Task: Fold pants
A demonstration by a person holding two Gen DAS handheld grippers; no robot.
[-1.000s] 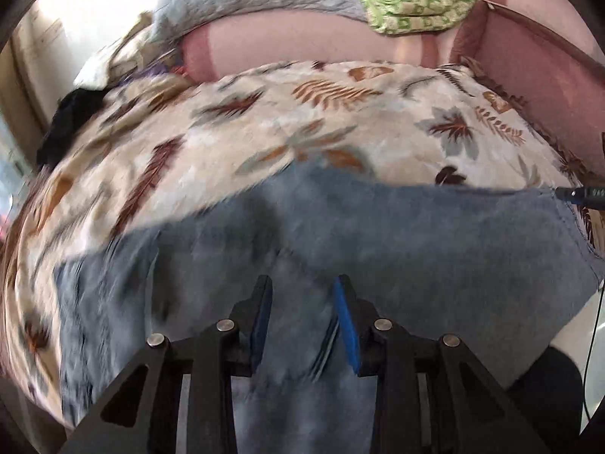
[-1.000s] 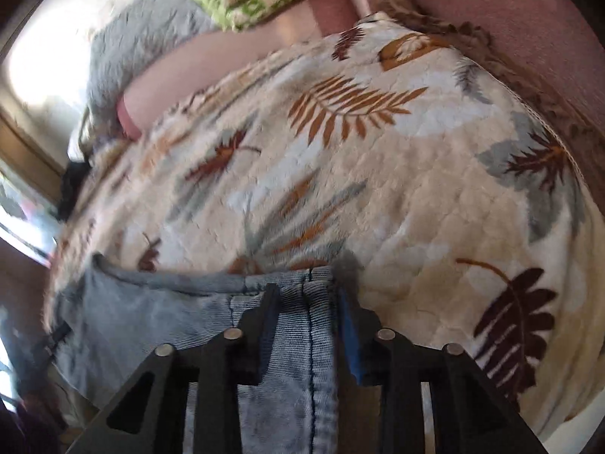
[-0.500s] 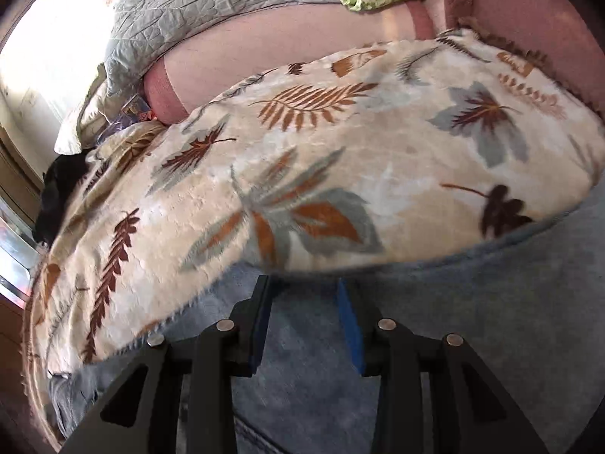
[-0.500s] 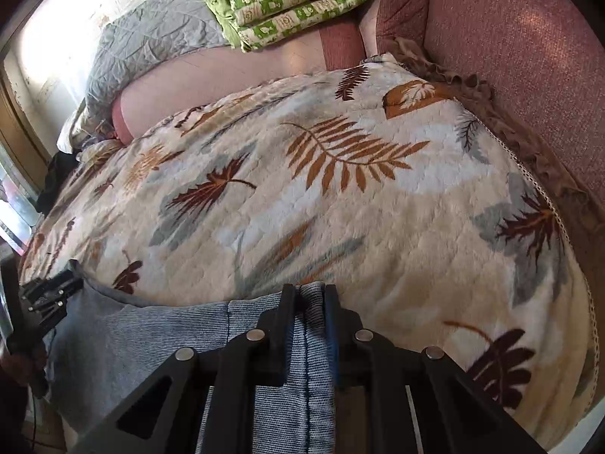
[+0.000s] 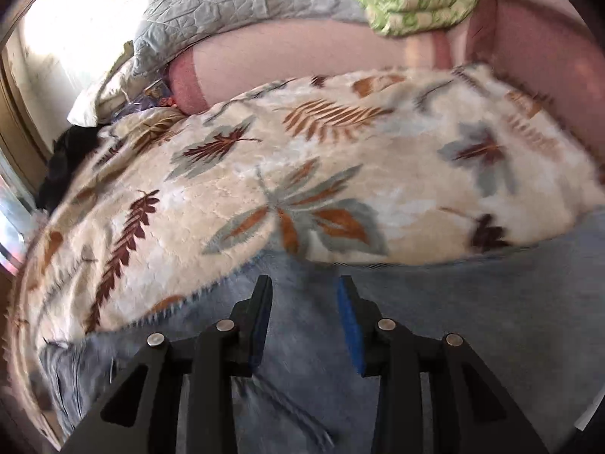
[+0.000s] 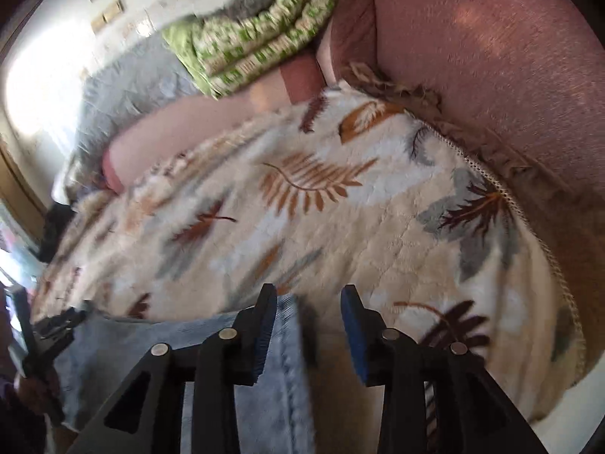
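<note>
Pants [image 5: 435, 325], pale blue denim, lie spread along the near edge of the sofa seat, over a leaf-print blanket [image 5: 302, 174]; long axis runs side to side along that edge. Left hand-held gripper [image 5: 304, 295] tilts steeply down over the middle of the cloth, jaws partly apart, nothing between the pads. Right hand-held gripper [image 6: 307, 302] hangs over the right end, where a stitched seam edge [image 6: 291, 340] sits just inside its left pad; jaws opening, pads not pressing the denim. Right hand looks nearer a graspable edge. Next hold likely turns on that edge.
</note>
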